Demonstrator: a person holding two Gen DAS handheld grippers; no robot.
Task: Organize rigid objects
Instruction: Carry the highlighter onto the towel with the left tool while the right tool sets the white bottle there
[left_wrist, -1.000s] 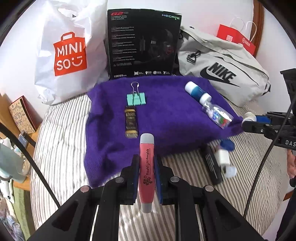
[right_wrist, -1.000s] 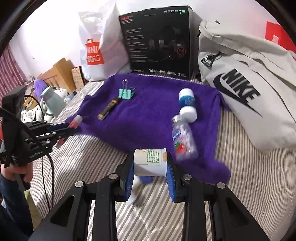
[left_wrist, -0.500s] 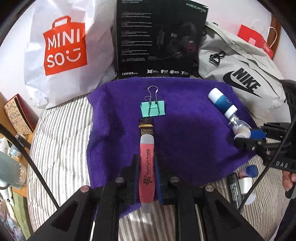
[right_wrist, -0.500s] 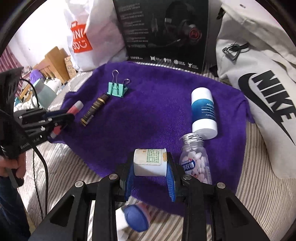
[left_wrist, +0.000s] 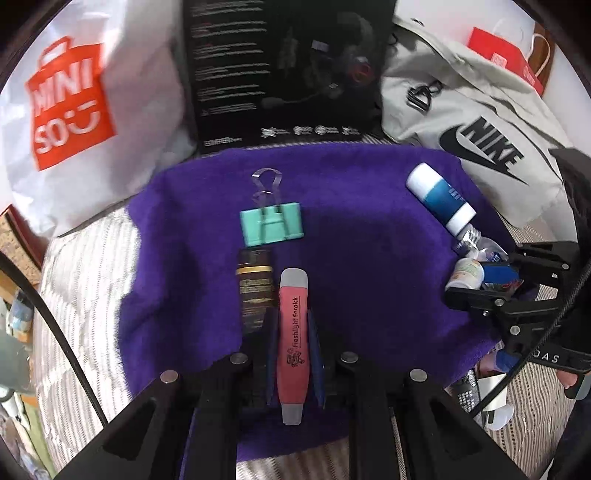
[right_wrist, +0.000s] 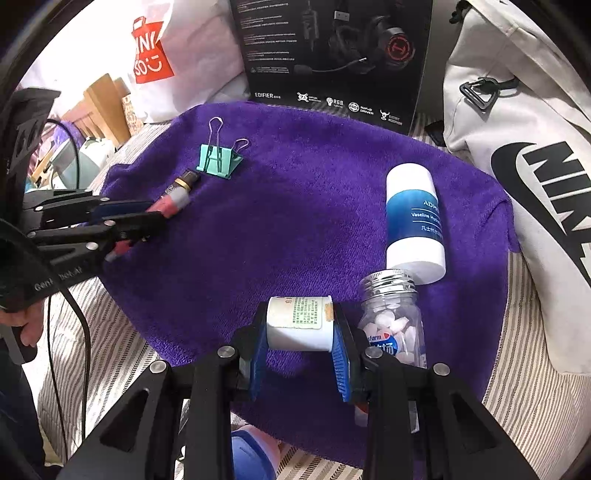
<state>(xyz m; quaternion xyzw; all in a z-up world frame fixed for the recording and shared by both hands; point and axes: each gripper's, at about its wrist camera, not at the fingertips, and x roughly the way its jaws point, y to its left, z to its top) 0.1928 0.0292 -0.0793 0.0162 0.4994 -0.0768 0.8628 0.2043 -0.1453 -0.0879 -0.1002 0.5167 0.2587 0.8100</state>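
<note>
My left gripper (left_wrist: 293, 325) is shut on a pink flashlight pen (left_wrist: 293, 339), held low over the purple towel (left_wrist: 369, 258) just right of a dark brown tube (left_wrist: 255, 291). Beyond the tube lies a teal binder clip (left_wrist: 271, 224). My right gripper (right_wrist: 300, 328) is shut on a small white bottle (right_wrist: 300, 323) above the towel's near edge, beside a clear pill jar (right_wrist: 393, 325). A blue-and-white Vaseline bottle (right_wrist: 414, 221) lies past the jar. In the right wrist view the left gripper (right_wrist: 147, 221) sits at the towel's left side.
A black headset box (left_wrist: 284, 70), a white Miniso bag (left_wrist: 74, 107) and a grey Nike bag (left_wrist: 480, 125) line the back. The towel lies on a striped bed (left_wrist: 85, 295). Small bottles (left_wrist: 495, 391) and a dark item lie off the towel, right. A hand (right_wrist: 22, 325) holds the left gripper.
Both grippers have moved forward over the towel. The pen now sits beside the brown tube, and the white bottle has come up next to the pill jar.
</note>
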